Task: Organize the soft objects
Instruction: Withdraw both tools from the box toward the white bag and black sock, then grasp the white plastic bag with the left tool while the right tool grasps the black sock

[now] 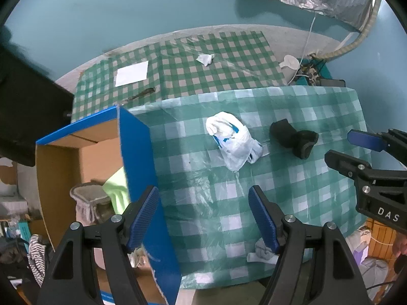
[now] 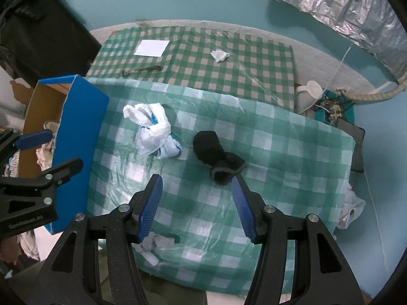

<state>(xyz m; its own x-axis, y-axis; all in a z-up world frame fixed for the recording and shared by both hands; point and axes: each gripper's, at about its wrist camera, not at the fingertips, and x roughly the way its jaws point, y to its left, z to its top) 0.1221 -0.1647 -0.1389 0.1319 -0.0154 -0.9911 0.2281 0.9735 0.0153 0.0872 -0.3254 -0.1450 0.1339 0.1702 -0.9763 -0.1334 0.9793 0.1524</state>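
Left wrist view — left gripper [image 1: 203, 218] released above the checked cloth [image 1: 318, 117], white plastic bag [image 1: 234, 139] and black sock [image 1: 292, 137] lying beyond, blue box [image 1: 137, 147] alongside; right wrist view — right gripper [image 2: 197, 206] released, empty, just short of the black sock [image 2: 216, 152].

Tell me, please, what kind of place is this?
Probably a lived-in room at home: a low table under a green checked plastic cloth, a matching checked mat on the floor, teal painted walls.

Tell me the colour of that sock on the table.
Black. The sock shows best in the right wrist view, lying on the checked tablecloth.
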